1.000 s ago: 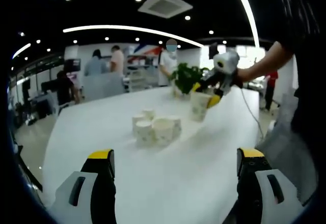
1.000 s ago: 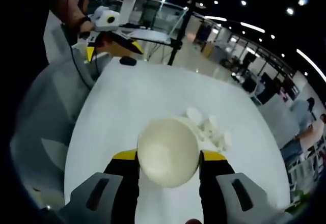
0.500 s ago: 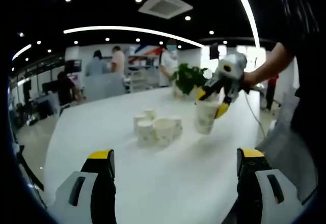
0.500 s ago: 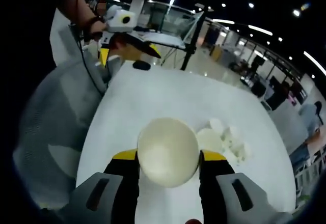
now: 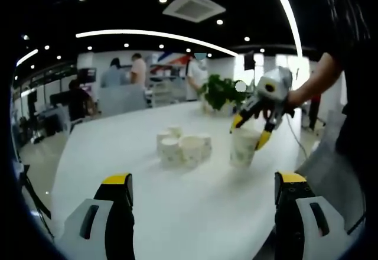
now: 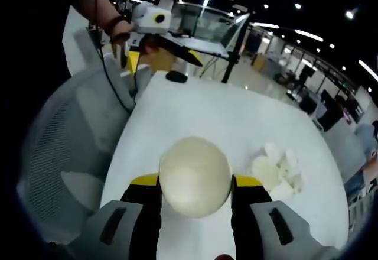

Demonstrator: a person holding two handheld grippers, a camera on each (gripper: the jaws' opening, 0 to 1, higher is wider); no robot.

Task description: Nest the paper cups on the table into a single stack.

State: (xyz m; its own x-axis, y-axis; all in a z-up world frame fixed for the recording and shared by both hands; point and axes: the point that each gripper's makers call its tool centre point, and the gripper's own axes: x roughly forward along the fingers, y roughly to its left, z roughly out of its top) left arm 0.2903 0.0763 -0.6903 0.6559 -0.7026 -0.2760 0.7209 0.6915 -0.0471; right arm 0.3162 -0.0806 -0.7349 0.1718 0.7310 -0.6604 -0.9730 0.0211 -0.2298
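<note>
Several white paper cups point(image 5: 182, 148) stand in a tight cluster mid-table, also seen in the right gripper view as a cup cluster point(image 6: 277, 173). My right gripper point(image 6: 195, 180) is shut on one paper cup point(image 6: 195, 176), whose round cream end faces the camera. In the left gripper view that right gripper point(image 5: 248, 131) holds the cup point(image 5: 243, 149) upright, low over the table, to the right of the cluster. My left gripper point(image 5: 204, 178) is open near the table's front edge with nothing between its jaws. A hand holds this left gripper point(image 6: 159, 50) at the table's far end.
The white table point(image 5: 147, 183) is long. A potted plant point(image 5: 220, 91) stands at its far end. A small black object point(image 6: 176, 77) lies near the table end by the left gripper. A grey mesh chair point(image 6: 68, 153) stands beside the table. People stand in the background.
My right gripper has carried its cup down and toward the near right of the cluster, close to the tabletop. The left gripper has stayed open and still.
</note>
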